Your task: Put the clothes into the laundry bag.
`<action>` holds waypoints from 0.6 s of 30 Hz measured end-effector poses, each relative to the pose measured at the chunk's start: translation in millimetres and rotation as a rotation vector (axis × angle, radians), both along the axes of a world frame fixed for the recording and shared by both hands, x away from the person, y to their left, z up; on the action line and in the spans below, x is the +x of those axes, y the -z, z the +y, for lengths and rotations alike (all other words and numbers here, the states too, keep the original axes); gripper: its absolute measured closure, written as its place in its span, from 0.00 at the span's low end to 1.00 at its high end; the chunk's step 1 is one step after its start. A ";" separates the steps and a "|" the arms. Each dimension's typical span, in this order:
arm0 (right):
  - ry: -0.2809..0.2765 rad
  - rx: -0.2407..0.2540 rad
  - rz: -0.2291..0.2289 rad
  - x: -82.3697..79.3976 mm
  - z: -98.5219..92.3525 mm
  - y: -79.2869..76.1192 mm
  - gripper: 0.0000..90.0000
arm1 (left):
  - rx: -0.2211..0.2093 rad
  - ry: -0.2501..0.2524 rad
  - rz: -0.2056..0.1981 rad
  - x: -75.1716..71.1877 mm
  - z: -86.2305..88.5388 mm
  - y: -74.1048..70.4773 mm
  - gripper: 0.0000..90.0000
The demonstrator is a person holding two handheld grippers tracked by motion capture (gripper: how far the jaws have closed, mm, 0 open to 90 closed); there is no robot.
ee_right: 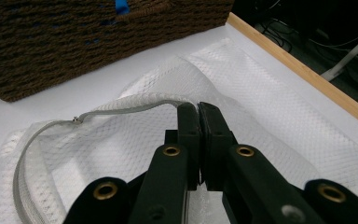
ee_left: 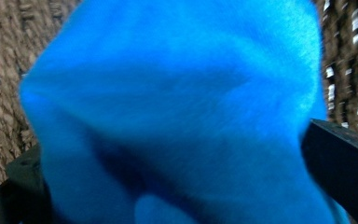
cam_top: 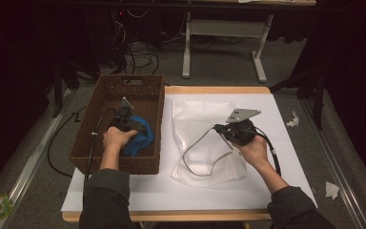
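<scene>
My left gripper (cam_top: 134, 123) reaches down into a brown wicker basket (cam_top: 106, 98) at the table's left side, its jaws pinching a bright blue cloth (cam_top: 140, 138), the one thing I can see in the basket. Up close, the cloth (ee_left: 177, 107) bulges between the two black jaws against the woven wall. My right gripper (ee_right: 199, 122) has its jaws pressed together on the zippered rim of a white mesh bag (cam_top: 195, 124), which lies open on the white tabletop (cam_top: 276, 157) just beside the basket.
</scene>
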State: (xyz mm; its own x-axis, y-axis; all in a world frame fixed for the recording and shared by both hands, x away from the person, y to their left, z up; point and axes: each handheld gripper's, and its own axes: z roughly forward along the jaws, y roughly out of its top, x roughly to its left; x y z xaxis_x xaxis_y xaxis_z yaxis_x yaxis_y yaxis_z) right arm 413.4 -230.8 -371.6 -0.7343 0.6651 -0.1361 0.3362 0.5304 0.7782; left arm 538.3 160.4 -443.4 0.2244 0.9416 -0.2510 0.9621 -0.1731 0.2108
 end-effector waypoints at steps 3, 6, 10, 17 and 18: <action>0.004 0.004 0.003 -0.2 -1.5 0.1 0.99 | 0.033 0.000 0.000 0.1 -5.1 0.9 0.00; 0.004 0.003 -0.002 0.0 -2.3 0.0 0.99 | 0.069 0.021 -0.005 -1.3 -8.1 2.2 0.00; 0.002 0.005 0.000 -0.4 -0.7 0.7 0.99 | 0.154 0.048 -0.018 -3.2 -15.9 6.0 0.01; 0.010 0.001 0.001 -0.5 -0.9 3.0 0.99 | 0.241 0.088 -0.034 -6.4 -22.7 8.0 0.06; 0.010 -0.001 0.002 -0.6 -1.0 3.6 0.99 | 0.241 0.090 -0.038 -6.8 -22.4 7.9 0.07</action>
